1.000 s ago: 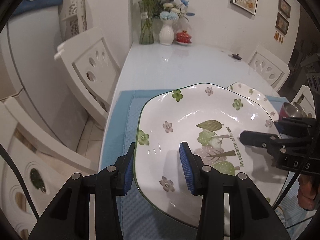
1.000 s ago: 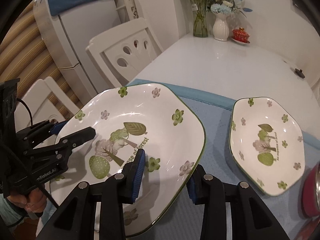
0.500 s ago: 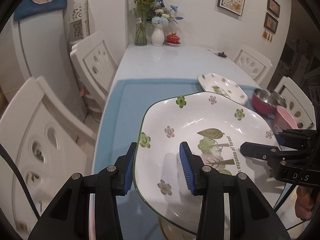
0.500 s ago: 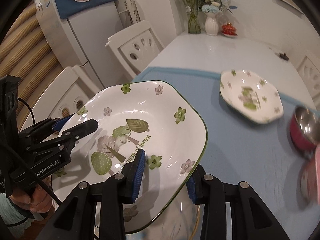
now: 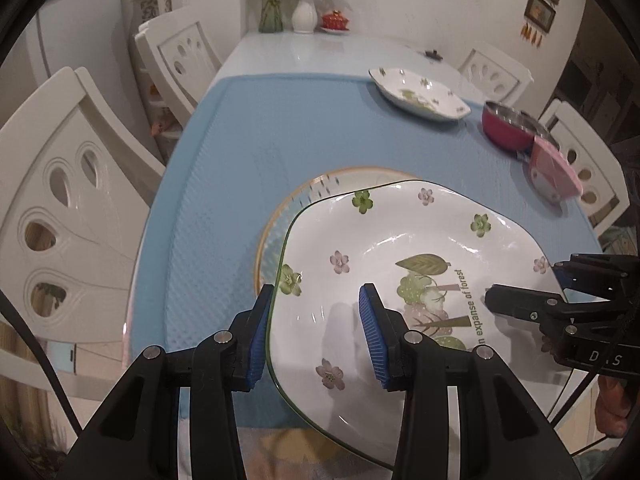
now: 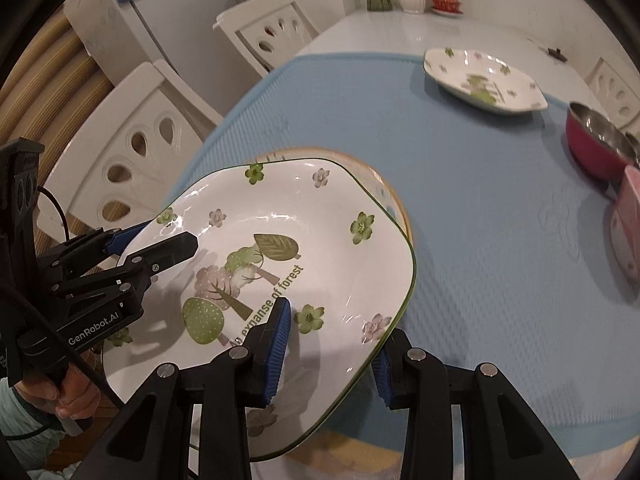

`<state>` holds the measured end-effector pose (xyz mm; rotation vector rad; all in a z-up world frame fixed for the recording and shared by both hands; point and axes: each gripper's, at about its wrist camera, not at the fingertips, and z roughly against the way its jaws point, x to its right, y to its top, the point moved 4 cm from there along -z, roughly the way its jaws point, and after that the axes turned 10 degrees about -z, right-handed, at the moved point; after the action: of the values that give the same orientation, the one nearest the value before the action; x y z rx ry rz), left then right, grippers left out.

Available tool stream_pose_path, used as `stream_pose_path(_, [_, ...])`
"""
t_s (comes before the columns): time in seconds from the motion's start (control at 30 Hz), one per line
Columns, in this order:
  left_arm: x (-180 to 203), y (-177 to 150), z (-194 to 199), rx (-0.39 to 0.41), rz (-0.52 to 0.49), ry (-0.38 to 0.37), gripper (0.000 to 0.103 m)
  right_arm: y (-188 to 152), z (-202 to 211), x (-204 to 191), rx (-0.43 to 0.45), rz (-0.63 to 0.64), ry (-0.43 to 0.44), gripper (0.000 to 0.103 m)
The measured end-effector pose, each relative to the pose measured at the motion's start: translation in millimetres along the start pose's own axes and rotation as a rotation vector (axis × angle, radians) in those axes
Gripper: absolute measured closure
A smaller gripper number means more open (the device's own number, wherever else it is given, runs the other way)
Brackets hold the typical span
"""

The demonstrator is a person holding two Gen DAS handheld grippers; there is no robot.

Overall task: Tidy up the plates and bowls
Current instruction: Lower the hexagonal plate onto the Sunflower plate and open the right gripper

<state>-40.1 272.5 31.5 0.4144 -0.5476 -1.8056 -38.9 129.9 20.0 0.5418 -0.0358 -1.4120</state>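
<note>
A large white floral dish (image 5: 400, 248) (image 6: 280, 216) with a green rim is held by both grippers over a round gold-rimmed plate (image 5: 280, 216) (image 6: 396, 196) on the blue mat. My left gripper (image 5: 316, 332) is shut on the dish's left rim. My right gripper (image 6: 332, 344) is shut on its right rim. A smaller floral dish (image 5: 420, 94) (image 6: 484, 80) lies far on the mat. A red metal bowl (image 5: 508, 128) (image 6: 596, 144) and a pink bowl (image 5: 554, 172) (image 6: 630, 224) sit at the right.
The blue mat (image 5: 280, 128) covers the near half of a white table (image 5: 320, 48). White chairs (image 5: 68, 200) stand along the left side, others at the right (image 5: 580, 152). Vases with flowers (image 5: 304, 8) stand at the far end.
Both grippers have carried the large dish back toward the near table edge and over the gold-rimmed plate. The small dish and the bowls now lie farther away.
</note>
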Motion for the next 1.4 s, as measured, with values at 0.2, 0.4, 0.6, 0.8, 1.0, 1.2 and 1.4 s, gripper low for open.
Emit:
stream_pose_path(0.2, [0,-5,-8,-0.03,0.008,-0.007,0.065,-12,-7,3,-0.025,-0.004,-0.026,0.067])
stream_pose_path(0.4, [-6,2,-15,-0.06,-0.016,0.019,0.065,-12,-7,3,-0.026,-0.021,-0.028,0.067])
stream_pose_path(0.6, [-16,10,-12,-0.067,-0.031,0.05,0.058,-16,-6,-4,-0.037,-0.012,-0.019,0.067])
stream_pose_path(0.8, [-30,12,-13,-0.071,0.002,0.046,0.058,-28,5,-24,-0.05,0.062,0.005,0.067])
stream_pose_path(1.0, [-29,15,-11,-0.062,-0.007,0.016,0.058,-23,8,-19,-0.065,0.024,-0.017,0.067])
stream_pose_path(1.2, [-32,33,0,-0.018,-0.028,0.018,0.058,2,16,-9,-0.027,-0.018,-0.049,0.067])
stream_pose_path(1.4, [-39,81,21,0.081,-0.066,0.013,0.057,35,26,-1,0.023,-0.096,-0.041,0.057])
